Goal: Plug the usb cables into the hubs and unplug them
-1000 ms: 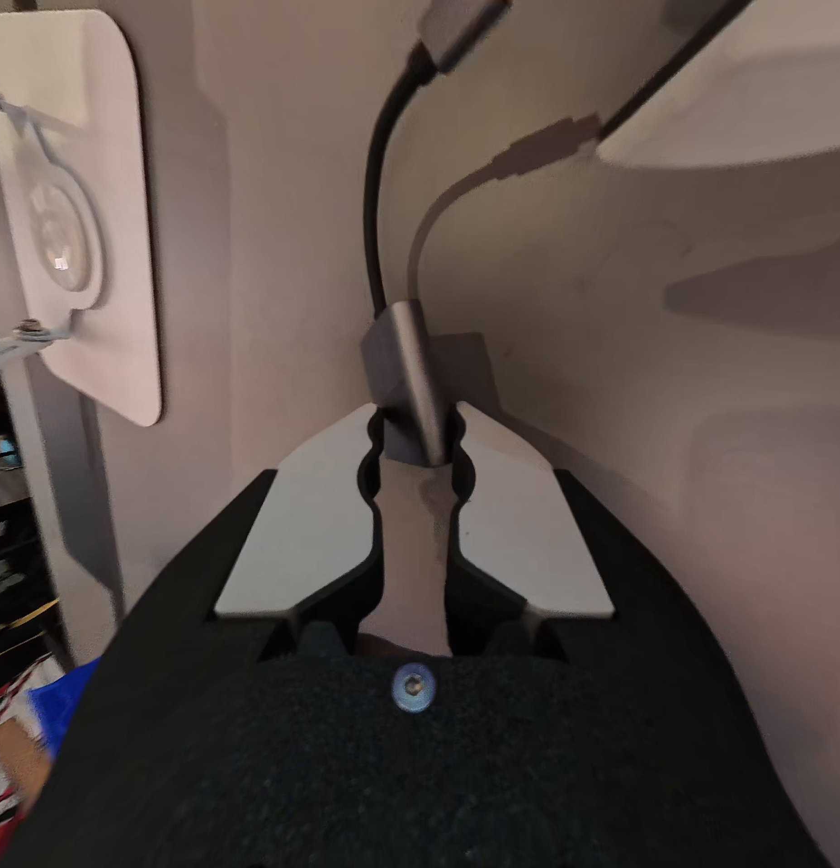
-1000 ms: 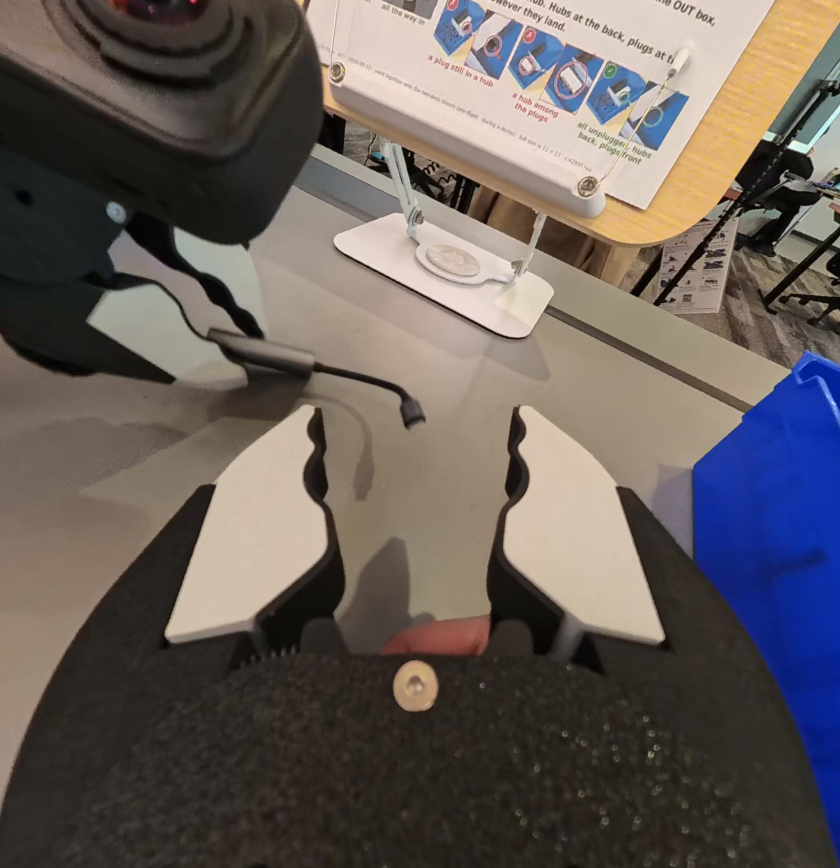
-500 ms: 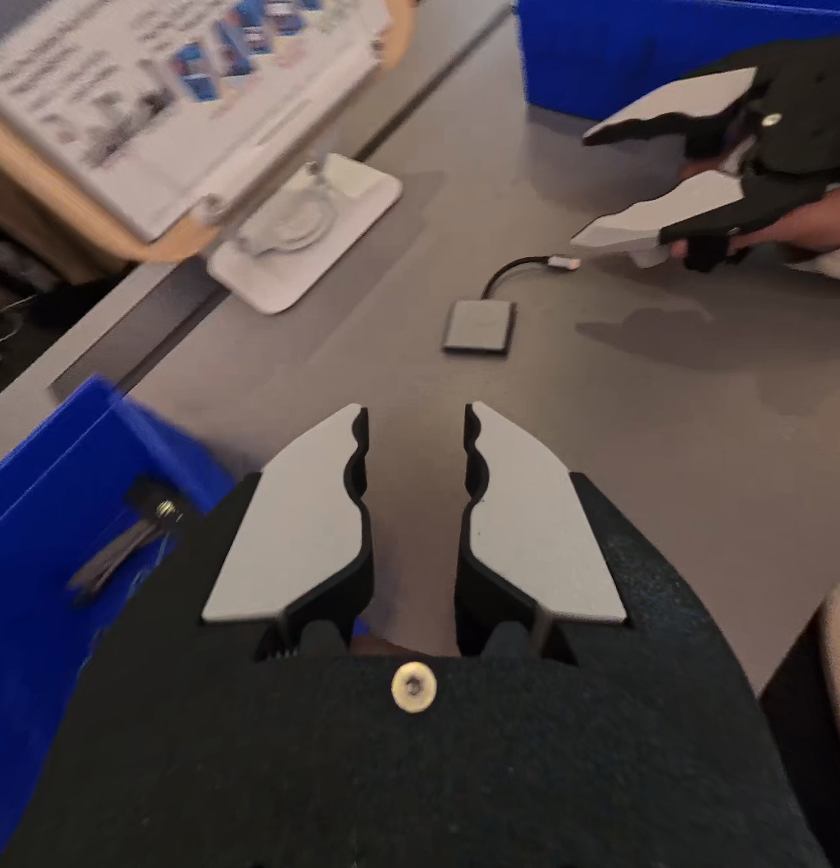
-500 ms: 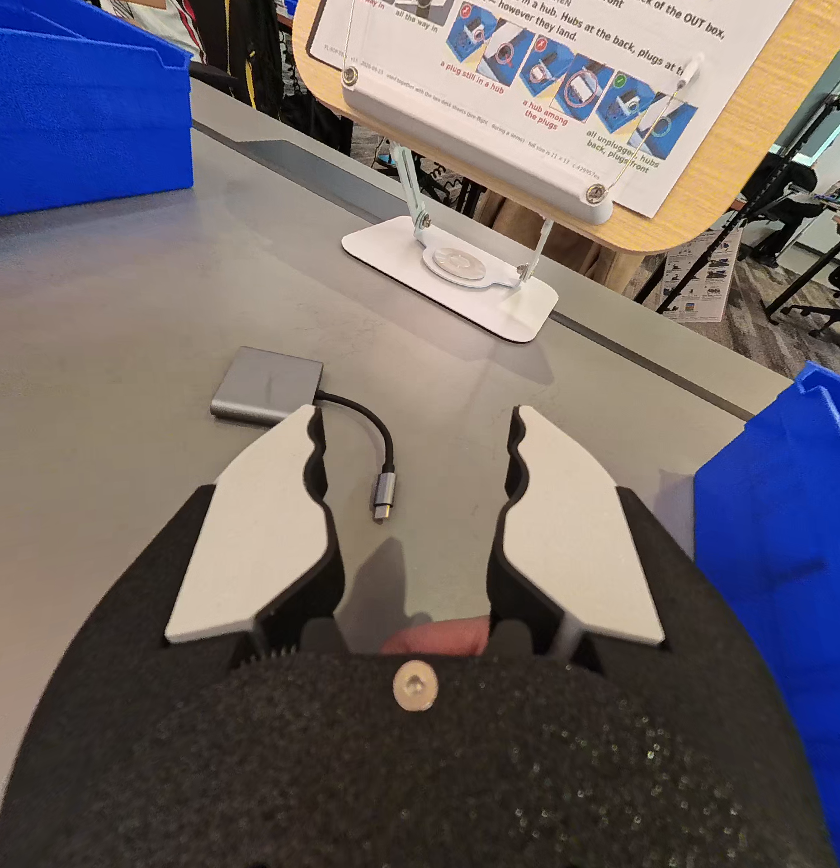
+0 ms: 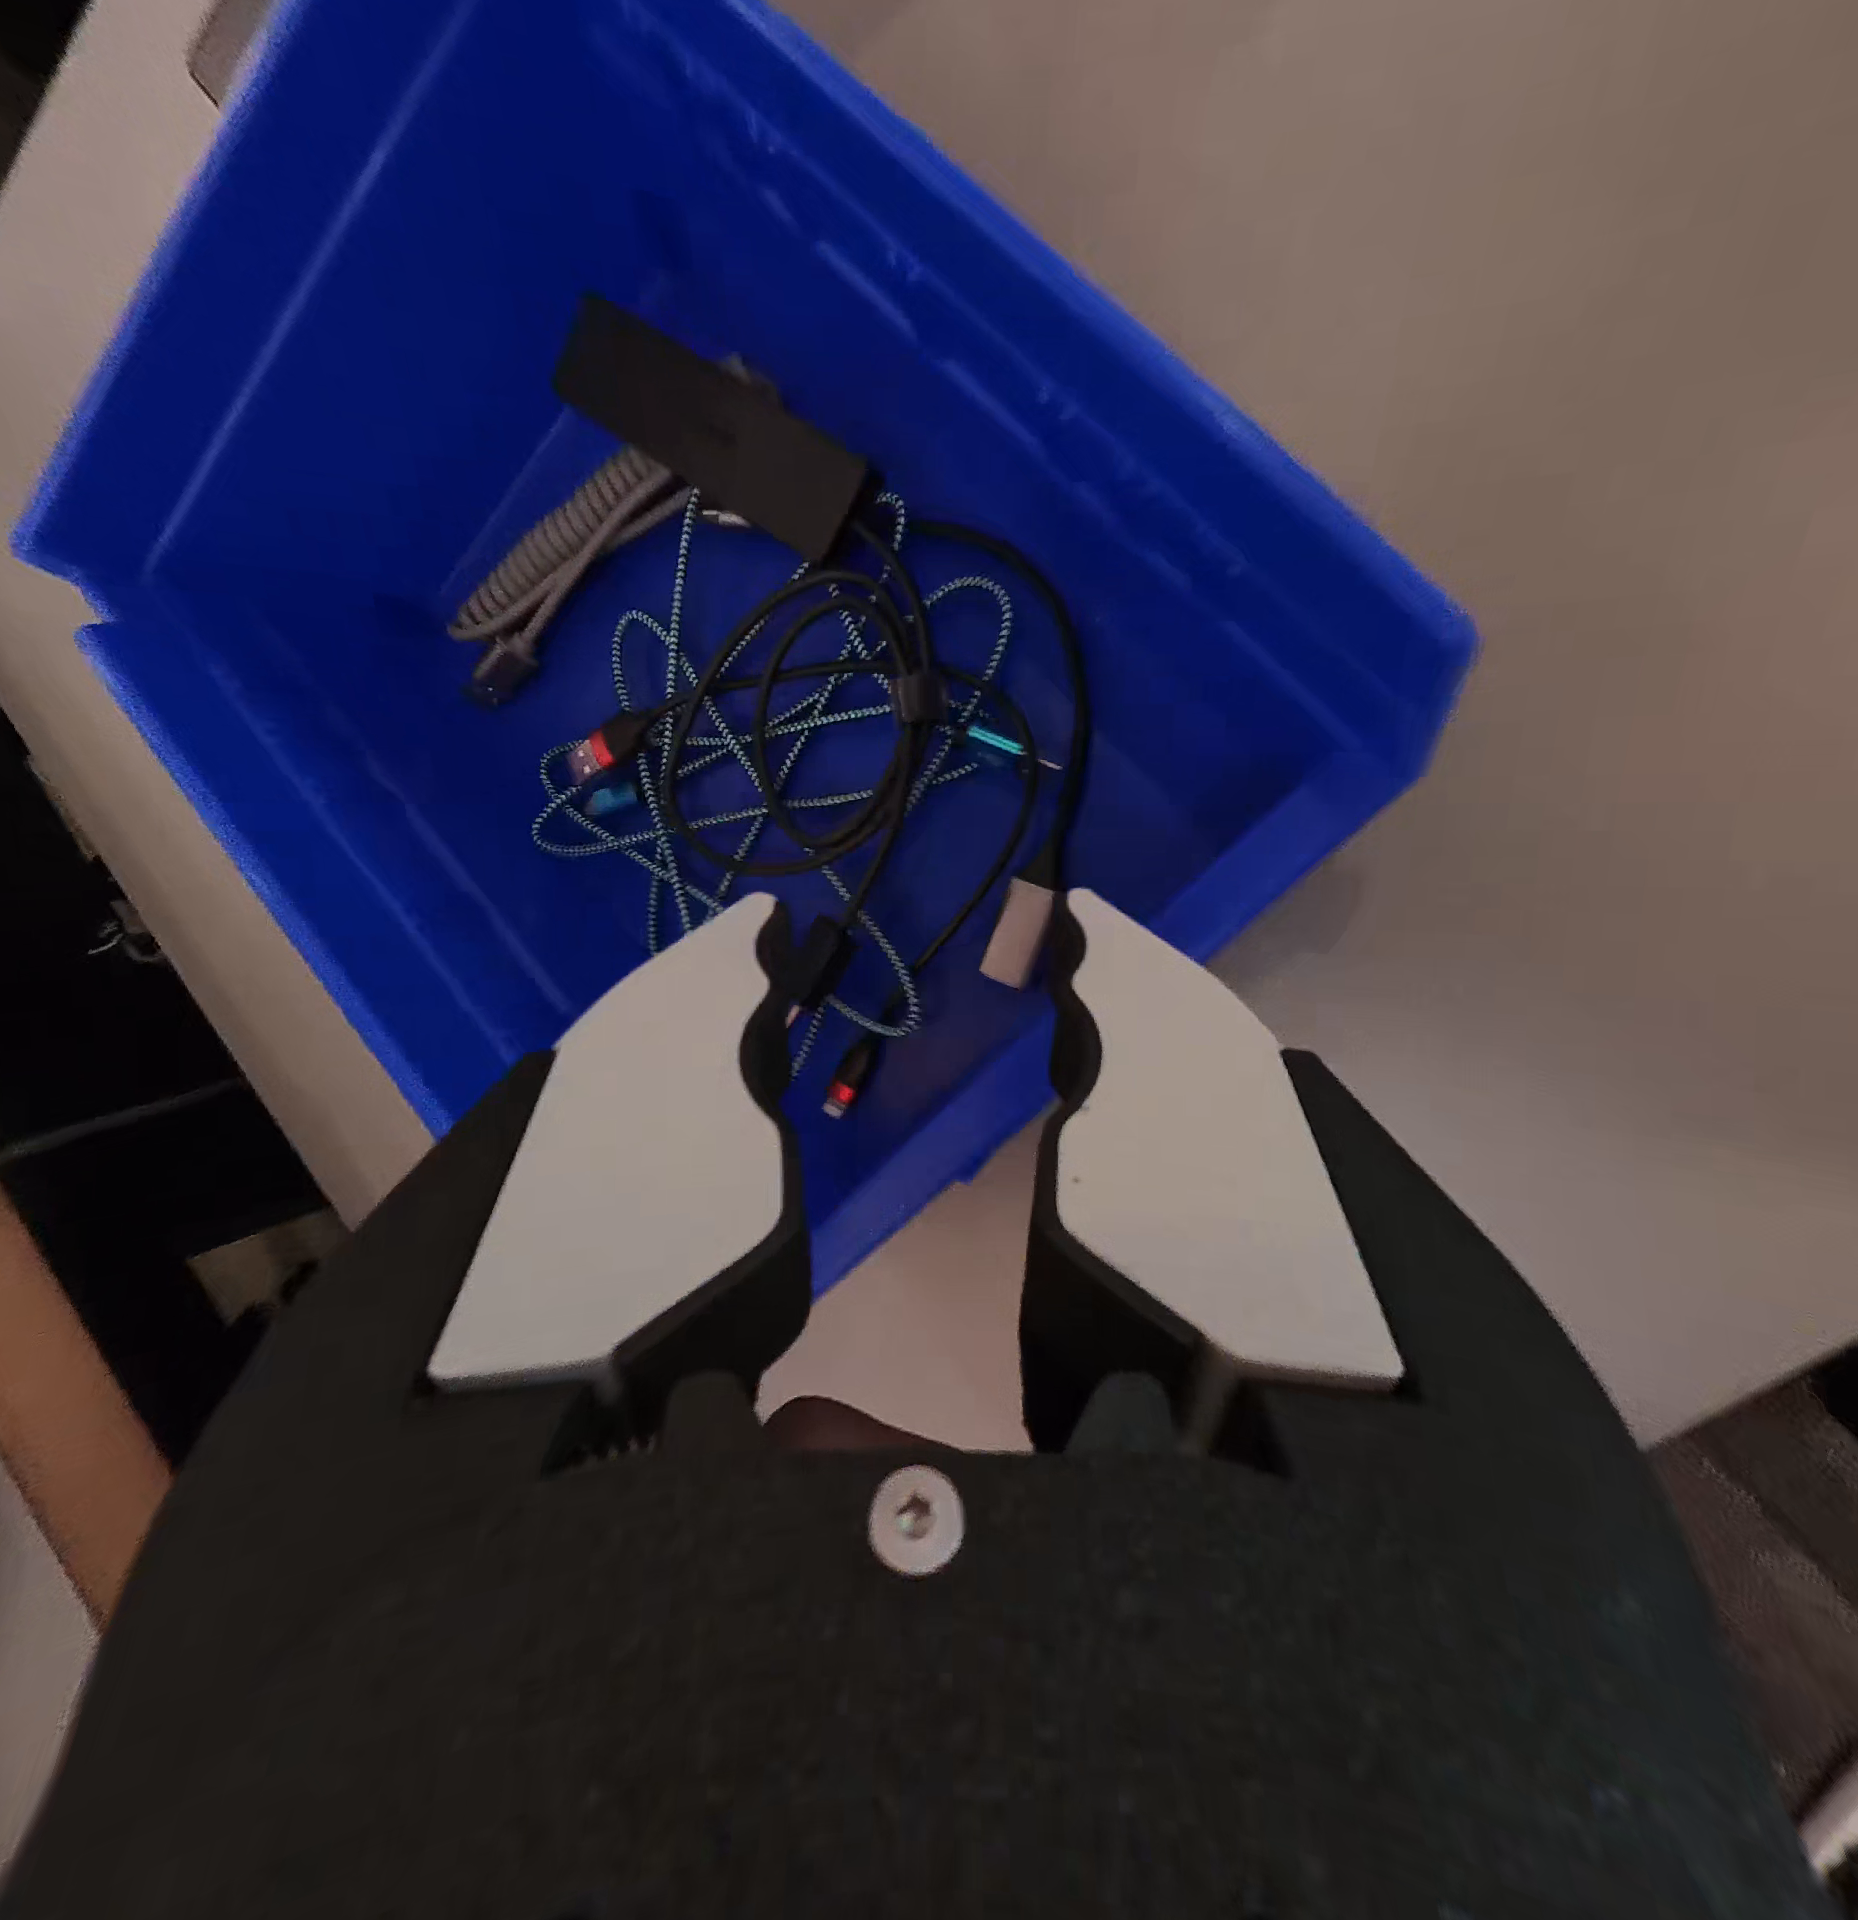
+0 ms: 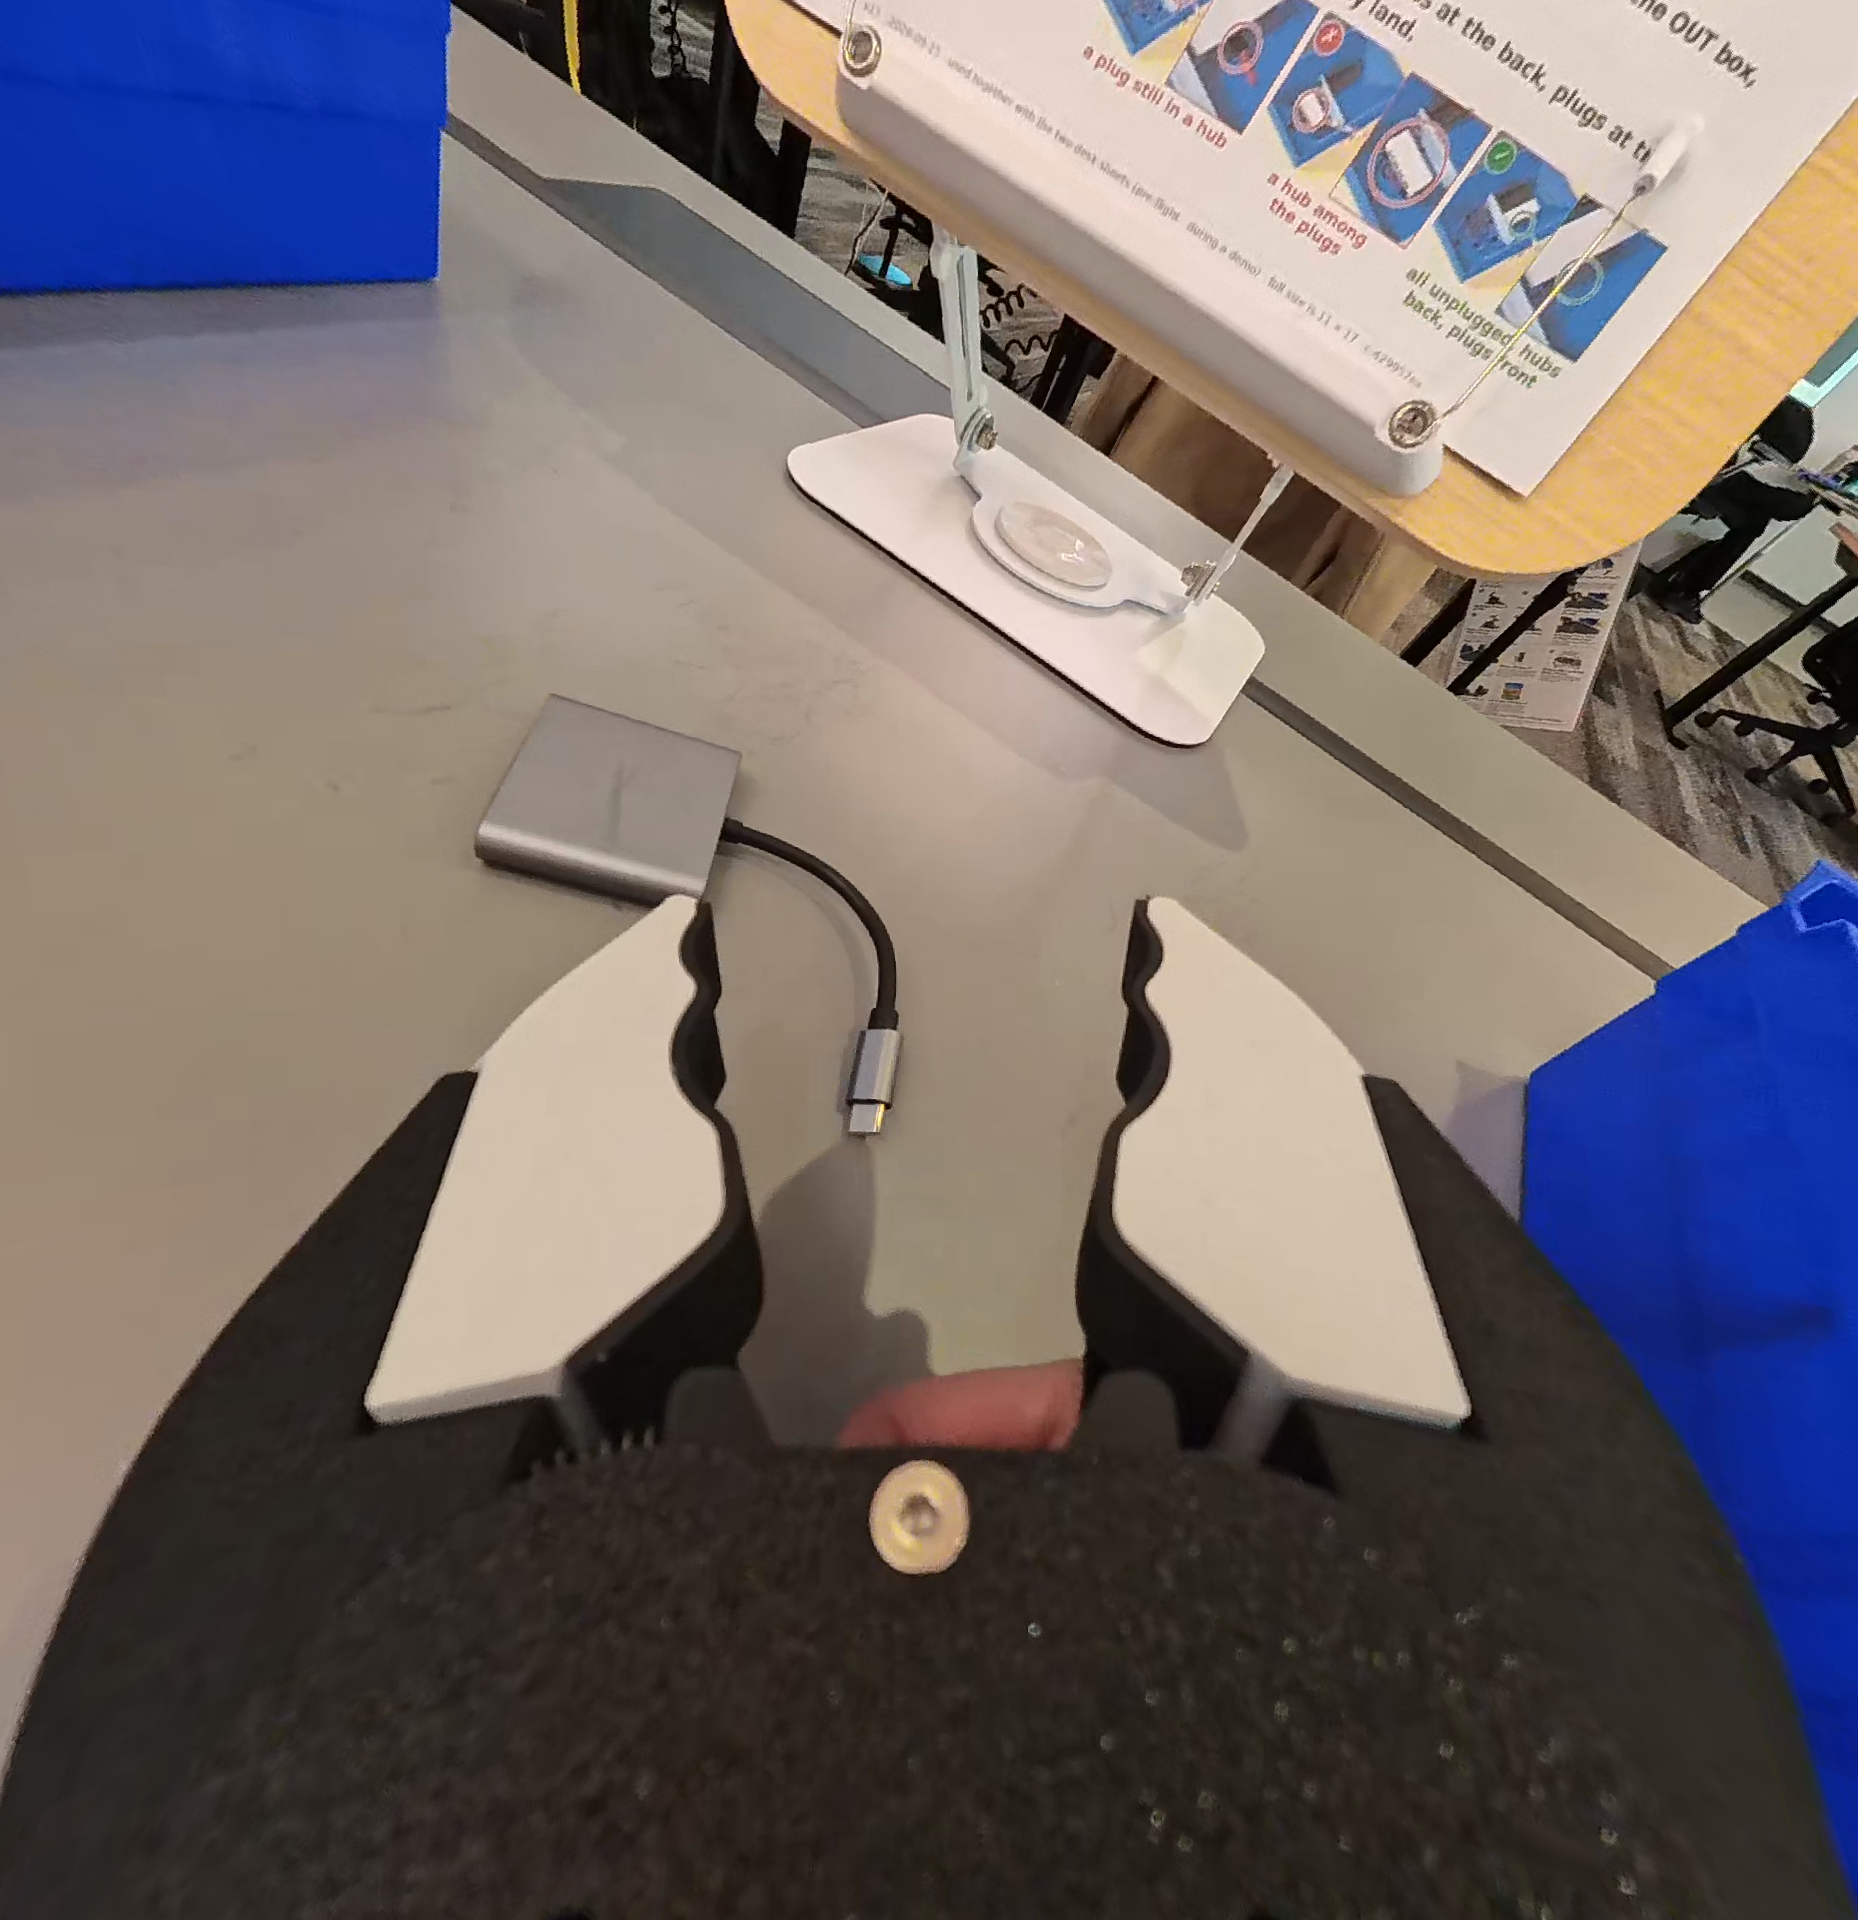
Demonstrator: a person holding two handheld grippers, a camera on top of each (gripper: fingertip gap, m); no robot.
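Above the blue bin (image 5: pixel 281 436), the left gripper (image 5: pixel 914 935) hovers spread and empty (cables (image 5: pixel 800 748) untouched); the grey hub (image 6: pixel 613 800) awaits, nothing plugged, by the equally spread right gripper (image 6: pixel 920 935).

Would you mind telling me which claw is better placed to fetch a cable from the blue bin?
Left. The left claw hangs open directly over the blue plastic bin holding tangled braided and black cables; the right claw hangs open over the flat grey hub.
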